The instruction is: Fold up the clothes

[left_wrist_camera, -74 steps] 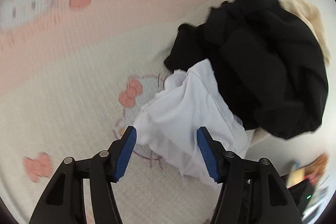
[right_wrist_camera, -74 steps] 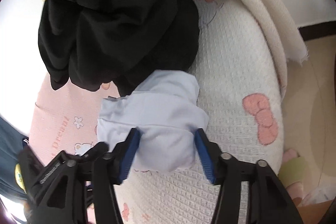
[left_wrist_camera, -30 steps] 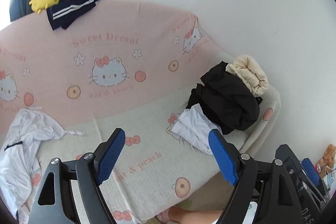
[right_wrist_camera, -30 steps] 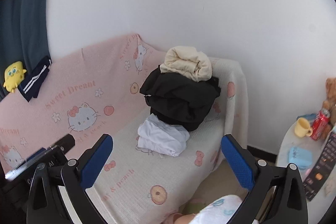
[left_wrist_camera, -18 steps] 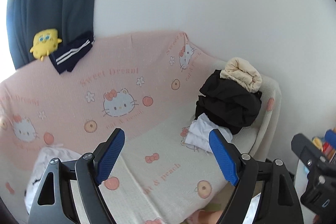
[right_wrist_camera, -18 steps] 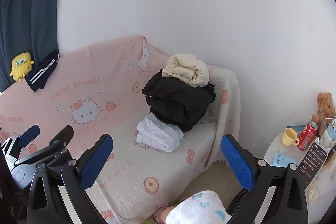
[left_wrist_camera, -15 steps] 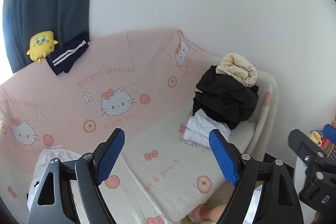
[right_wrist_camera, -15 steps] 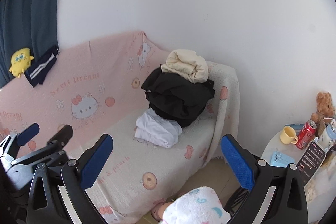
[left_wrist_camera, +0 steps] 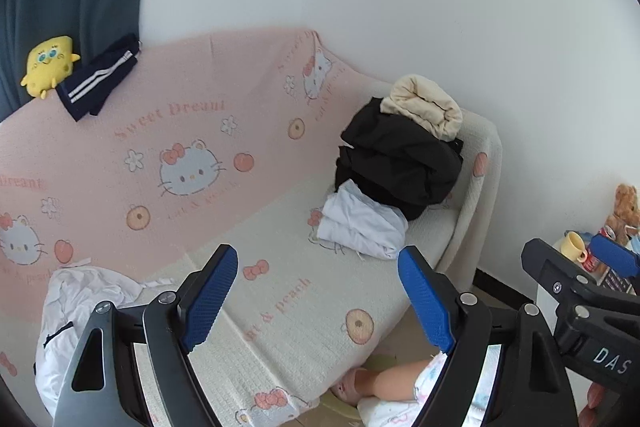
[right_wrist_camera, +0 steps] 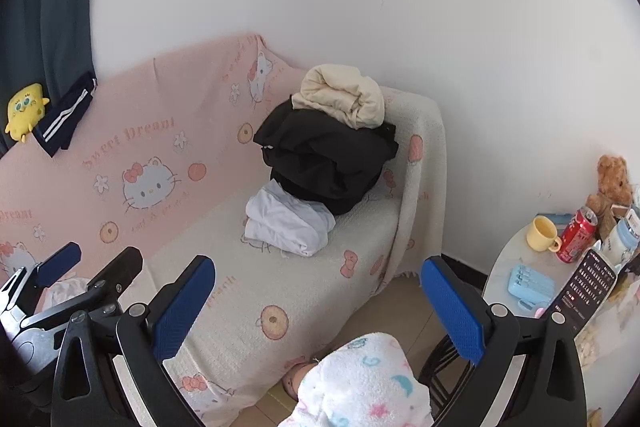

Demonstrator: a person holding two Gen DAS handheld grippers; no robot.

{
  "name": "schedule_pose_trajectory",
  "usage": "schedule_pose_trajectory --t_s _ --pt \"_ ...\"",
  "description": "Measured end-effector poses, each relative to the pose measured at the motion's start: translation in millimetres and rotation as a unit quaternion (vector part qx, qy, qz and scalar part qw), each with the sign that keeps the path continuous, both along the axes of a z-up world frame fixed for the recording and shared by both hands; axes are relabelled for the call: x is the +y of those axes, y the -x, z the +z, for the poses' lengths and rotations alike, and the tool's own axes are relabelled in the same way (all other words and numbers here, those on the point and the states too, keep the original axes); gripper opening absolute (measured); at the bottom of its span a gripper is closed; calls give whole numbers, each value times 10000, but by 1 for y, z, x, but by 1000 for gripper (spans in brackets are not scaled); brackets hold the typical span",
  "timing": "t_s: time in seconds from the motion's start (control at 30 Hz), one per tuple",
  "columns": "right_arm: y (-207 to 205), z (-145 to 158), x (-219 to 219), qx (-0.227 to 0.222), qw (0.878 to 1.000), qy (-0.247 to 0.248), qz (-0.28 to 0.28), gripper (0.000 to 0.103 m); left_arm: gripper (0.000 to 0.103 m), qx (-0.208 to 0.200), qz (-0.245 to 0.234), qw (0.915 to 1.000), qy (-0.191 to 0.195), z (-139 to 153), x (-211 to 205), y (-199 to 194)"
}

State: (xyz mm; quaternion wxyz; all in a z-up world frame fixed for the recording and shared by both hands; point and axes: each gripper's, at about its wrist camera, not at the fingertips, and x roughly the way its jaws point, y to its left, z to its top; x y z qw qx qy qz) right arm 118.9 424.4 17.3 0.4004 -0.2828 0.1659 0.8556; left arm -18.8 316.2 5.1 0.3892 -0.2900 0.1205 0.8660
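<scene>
Left wrist view, taking the sofa (left_wrist_camera: 280,291) under its pink and cream cartoon-cat blanket as the landmark: on top of the backrest at the far left sits a yellow plush toy (left_wrist_camera: 48,65), with a folded navy garment with white stripes (left_wrist_camera: 98,81) touching it on the right. On the seat's left end lies a crumpled white garment (left_wrist_camera: 80,307), unfolded. The left gripper (left_wrist_camera: 316,297) hangs in front of the seat with its blue fingers (left_wrist_camera: 208,297) spread wide and nothing between them. Toward the sofa's right end rests a folded white garment (left_wrist_camera: 360,227), tucked against a heap of black clothing (left_wrist_camera: 400,163) that carries a rolled cream garment (left_wrist_camera: 426,109) on top, beside the armrest. Below the seat edge a person's bare leg (left_wrist_camera: 388,381) shows on the floor. The right gripper (right_wrist_camera: 316,307), seen from its own camera, also holds its fingers wide apart and empty, well off the seat. Right of the sofa stands a small round bench (right_wrist_camera: 516,255) bearing a yellow mug (right_wrist_camera: 542,233), a red can (right_wrist_camera: 576,235), and a brown teddy bear (right_wrist_camera: 612,183).
</scene>
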Motion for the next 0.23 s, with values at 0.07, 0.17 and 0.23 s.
schedule_pose_trajectory --t_s 0.07,0.17,0.23 --pt "-2 -2 3 -47 10000 48 -37 103 82 9 -68 10000 70 -3 4 -3" --pt "-6 -3 5 -95 9999 26 -87 103 82 70 -144 9997 168 -6 9 -8" --pt "-8 -3 7 -96 9999 32 -105 103 82 84 -225 9995 182 -7 12 -11"
